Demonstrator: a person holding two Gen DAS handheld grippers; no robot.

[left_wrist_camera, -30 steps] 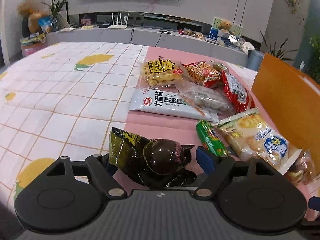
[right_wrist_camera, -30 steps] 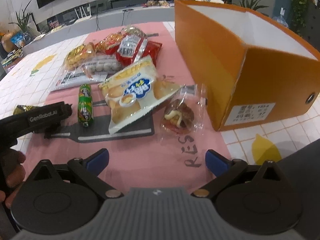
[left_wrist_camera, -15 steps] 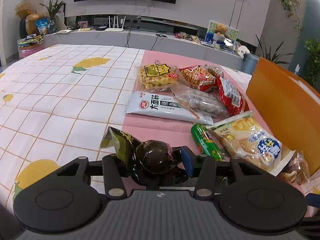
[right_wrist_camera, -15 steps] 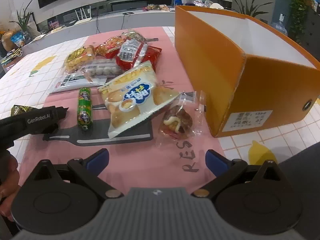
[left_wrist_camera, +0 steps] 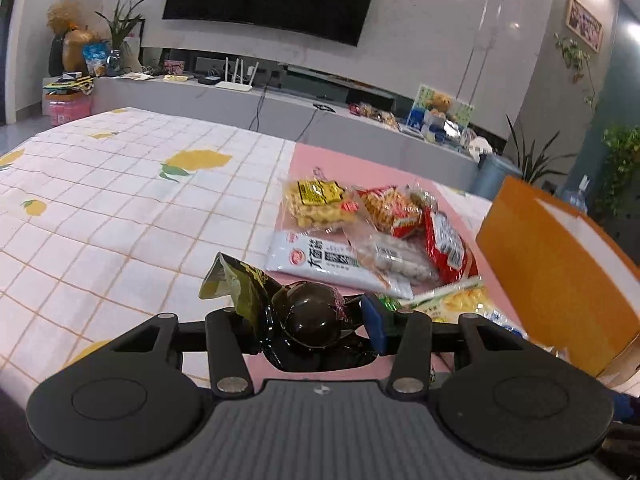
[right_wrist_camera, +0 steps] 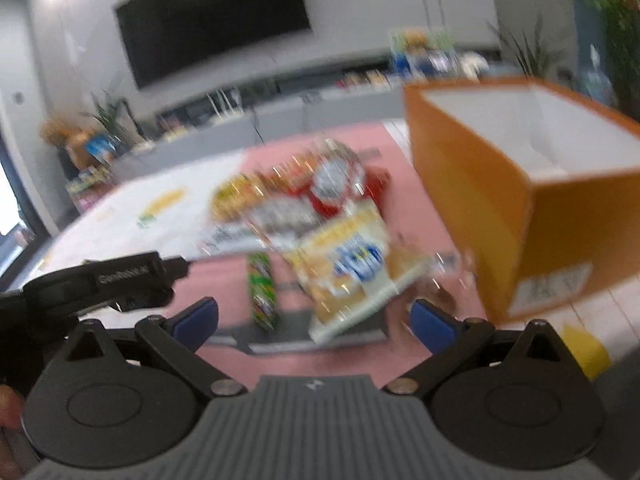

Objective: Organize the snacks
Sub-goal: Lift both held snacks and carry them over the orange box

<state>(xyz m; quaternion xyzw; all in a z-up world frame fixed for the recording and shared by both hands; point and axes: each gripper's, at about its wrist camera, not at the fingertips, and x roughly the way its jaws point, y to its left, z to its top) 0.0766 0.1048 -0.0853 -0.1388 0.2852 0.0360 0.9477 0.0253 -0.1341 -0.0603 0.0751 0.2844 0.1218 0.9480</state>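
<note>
My left gripper [left_wrist_camera: 308, 324] is shut on a dark green-and-black snack packet [left_wrist_camera: 304, 316] with a round lump inside, and holds it just above the pink mat [left_wrist_camera: 320, 164]. Beyond it lie a white packet [left_wrist_camera: 320, 260], a yellow waffle bag [left_wrist_camera: 316, 204], red bags [left_wrist_camera: 444, 240] and a clear bag of white balls [left_wrist_camera: 396, 258]. My right gripper [right_wrist_camera: 314, 322] stands open over the pink mat [right_wrist_camera: 288, 364], with nothing between its fingers. Ahead of it lie a green sausage stick [right_wrist_camera: 262, 288] and a yellow-and-blue bag [right_wrist_camera: 352, 264]. The left gripper's body [right_wrist_camera: 112, 280] shows at the left of the blurred right wrist view.
An open orange box [right_wrist_camera: 500, 204] with a white inside stands at the right of the mat; its edge [left_wrist_camera: 560, 264] also shows in the left wrist view. A checked tablecloth with lemon prints [left_wrist_camera: 120, 208] spreads to the left. A low TV bench [left_wrist_camera: 280, 108] lies behind.
My left gripper's jaws closed on the dark packet and lifted it a little. The right wrist view tilted upward and became blurred; its jaws stayed open.
</note>
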